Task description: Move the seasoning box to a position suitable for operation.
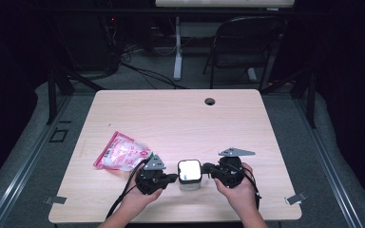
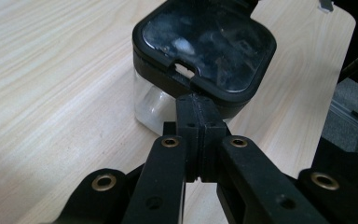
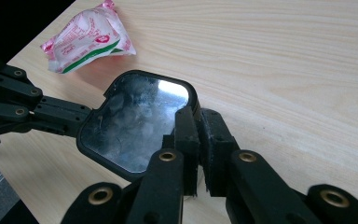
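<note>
Inspection of the desk: 1 clear container with a black-rimmed lid stands near the front edge, between the 2 grippers. A pink and white packet lies to its left, apart from it and untouched.

Left gripper: jaws closed flat together, nothing between them. In the left gripper view its tips sit against the lid's rim at the small tab notch of the container; whether they press or merely touch cannot be told.

Right gripper: jaws closed, or very nearly so, with only a thin slit between the pads. In the right gripper view the tips rest at the lid's edge, opposite the left gripper. No part of the lid appears caught between the pads.

Status, as judged: the lid is seated and shut. The work looks to be at the point of engaging the lid from both sides, most likely to open it or steady it. Opening the container remains to be done; the packet is not yet handled.
</note>
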`<state>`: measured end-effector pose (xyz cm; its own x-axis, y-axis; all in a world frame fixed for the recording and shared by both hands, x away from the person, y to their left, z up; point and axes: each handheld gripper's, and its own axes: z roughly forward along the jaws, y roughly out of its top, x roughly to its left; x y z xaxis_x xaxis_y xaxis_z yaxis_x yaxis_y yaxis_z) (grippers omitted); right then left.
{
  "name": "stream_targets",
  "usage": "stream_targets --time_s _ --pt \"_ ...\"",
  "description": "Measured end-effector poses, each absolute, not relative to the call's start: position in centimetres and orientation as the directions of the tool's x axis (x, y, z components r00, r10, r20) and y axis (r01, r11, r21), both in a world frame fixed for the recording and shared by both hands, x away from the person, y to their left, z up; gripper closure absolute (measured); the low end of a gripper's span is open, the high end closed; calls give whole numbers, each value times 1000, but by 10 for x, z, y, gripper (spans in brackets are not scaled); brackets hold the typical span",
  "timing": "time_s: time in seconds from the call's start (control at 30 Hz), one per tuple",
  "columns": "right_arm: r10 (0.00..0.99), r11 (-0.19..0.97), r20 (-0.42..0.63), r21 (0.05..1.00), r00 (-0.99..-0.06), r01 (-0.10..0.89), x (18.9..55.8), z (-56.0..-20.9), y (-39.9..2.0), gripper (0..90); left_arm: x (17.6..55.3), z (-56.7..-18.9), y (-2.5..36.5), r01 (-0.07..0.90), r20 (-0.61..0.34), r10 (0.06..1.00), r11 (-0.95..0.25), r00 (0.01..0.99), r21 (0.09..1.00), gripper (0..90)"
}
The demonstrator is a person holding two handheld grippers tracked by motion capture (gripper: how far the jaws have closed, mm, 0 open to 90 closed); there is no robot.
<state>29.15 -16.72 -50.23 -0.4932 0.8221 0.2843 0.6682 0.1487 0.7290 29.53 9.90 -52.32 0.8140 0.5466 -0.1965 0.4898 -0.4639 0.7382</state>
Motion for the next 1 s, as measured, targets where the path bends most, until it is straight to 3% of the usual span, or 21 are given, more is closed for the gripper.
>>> stream_targets --time_s 0.37,0.63,0.8,0.93,1.0 --pt "824 142 289 728 -488 671 290 -503 -169 866 294 -516 94 468 -192 529 -458 827 756 898" --pt "825 157 278 724 -492 672 287 -503 -170 808 297 -513 93 466 -194 527 -452 828 761 884" --pt "826 171 254 738 -503 653 282 -502 -169 729 299 -510 92 462 -195 524 -446 829 766 852" --pt "809 219 198 773 -554 595 275 -496 -163 607 300 -508 92 464 -200 528 -432 825 773 785" --pt "805 219 199 776 -559 591 274 -496 -162 596 300 -507 91 462 -193 531 -436 825 772 775"
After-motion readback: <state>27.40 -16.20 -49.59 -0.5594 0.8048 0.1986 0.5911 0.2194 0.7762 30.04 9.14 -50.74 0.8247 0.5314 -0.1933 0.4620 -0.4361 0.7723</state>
